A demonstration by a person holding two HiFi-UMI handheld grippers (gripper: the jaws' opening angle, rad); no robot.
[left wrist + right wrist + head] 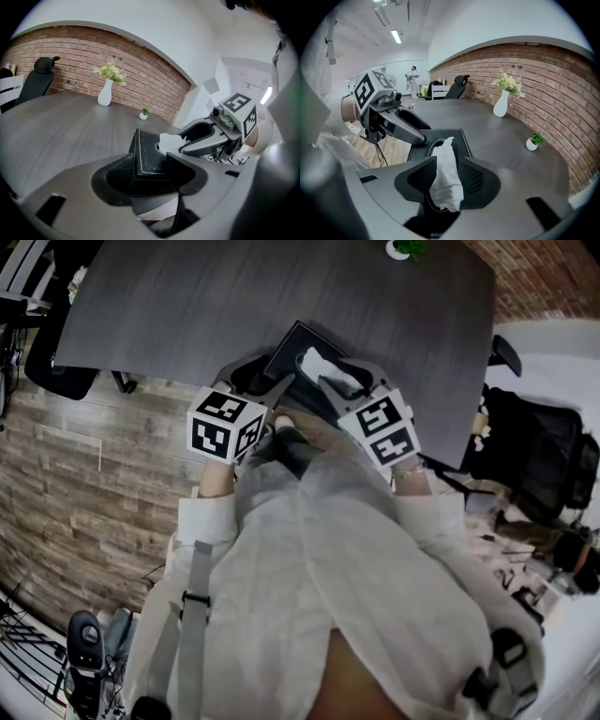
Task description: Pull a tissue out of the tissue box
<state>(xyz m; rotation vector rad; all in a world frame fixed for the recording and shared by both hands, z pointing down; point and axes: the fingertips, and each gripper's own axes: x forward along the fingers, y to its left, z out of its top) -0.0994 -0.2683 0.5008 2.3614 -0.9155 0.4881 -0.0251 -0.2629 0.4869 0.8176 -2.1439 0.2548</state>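
The left gripper (268, 390) was clamped on the near corner of the black tissue box (149, 154), bracing it near the table's (187, 306) edge. The right gripper (446, 183) pinched the white tissue (442, 149) standing from the slot. The pull looked barely begun; next it called for a steady lift up and away, with the box held down

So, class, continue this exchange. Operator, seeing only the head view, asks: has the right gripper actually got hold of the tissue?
Observer: Yes. The right gripper has its jaws shut on the tissue.
Operator: Is it out of the box?
Observer: No. Its far end is in the slot.
Operator: And the left gripper?
Observer: Its jaws clamp the box's near corner.
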